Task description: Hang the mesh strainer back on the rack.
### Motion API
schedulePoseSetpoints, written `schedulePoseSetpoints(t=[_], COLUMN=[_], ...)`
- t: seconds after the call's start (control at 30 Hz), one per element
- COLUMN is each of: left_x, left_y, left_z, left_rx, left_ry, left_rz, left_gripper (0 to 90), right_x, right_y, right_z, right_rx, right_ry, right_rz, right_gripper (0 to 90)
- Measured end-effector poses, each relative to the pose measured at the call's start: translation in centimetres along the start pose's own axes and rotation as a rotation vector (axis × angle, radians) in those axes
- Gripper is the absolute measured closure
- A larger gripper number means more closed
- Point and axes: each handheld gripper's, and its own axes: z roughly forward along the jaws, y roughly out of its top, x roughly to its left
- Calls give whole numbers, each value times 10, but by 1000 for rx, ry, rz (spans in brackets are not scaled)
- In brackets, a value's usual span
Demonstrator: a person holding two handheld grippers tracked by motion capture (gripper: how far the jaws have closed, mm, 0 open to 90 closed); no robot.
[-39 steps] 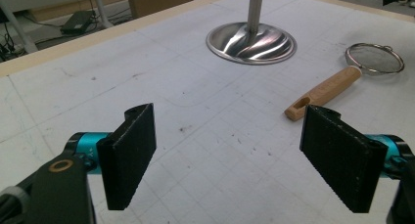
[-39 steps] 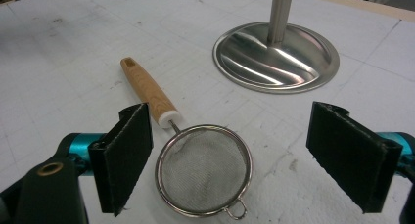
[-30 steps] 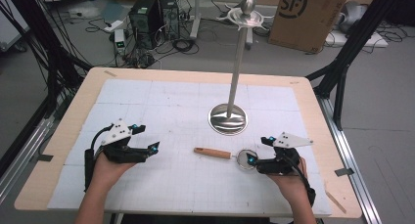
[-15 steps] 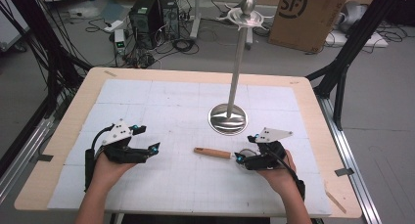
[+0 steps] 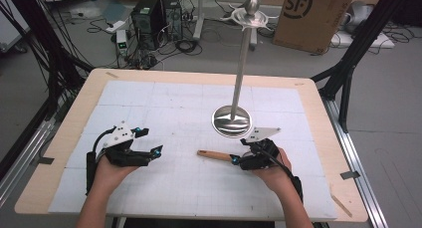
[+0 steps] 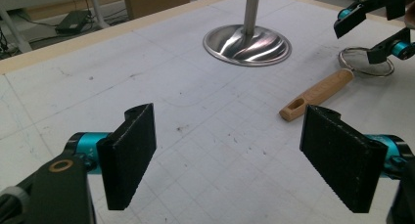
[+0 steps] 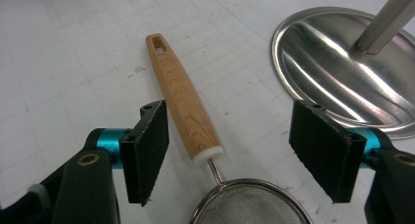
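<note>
The right gripper [image 7: 230,155], its fingers half closing around the strainer [image 7: 183,101], not touching, must close next; left gripper [image 6: 240,155] waits wide open.

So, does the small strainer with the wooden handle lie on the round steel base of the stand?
No, the strainer lies on the white table mat beside the base.

A wooden-rimmed table [image 5: 74,133] carries a white gridded mat [image 5: 164,108] over nearly its whole top. The round steel base of a tall stand [image 5: 232,120] rests right of centre. A wooden-handled strainer [image 5: 215,156] lies flat on the mat toward the near edge, just in front of that base.
</note>
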Motion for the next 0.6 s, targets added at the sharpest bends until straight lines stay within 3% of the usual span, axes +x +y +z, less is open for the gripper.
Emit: schedulePoseSetpoints(t=[0.6], left_x=[1], left_y=[-1], left_z=[0], left_rx=[7], left_ry=[-1], left_rz=[-1], left_gripper=[224], right_x=[1], right_y=[4], right_z=[20], right_rx=[96], right_ry=[69], right_rz=[-12], right_gripper=[407])
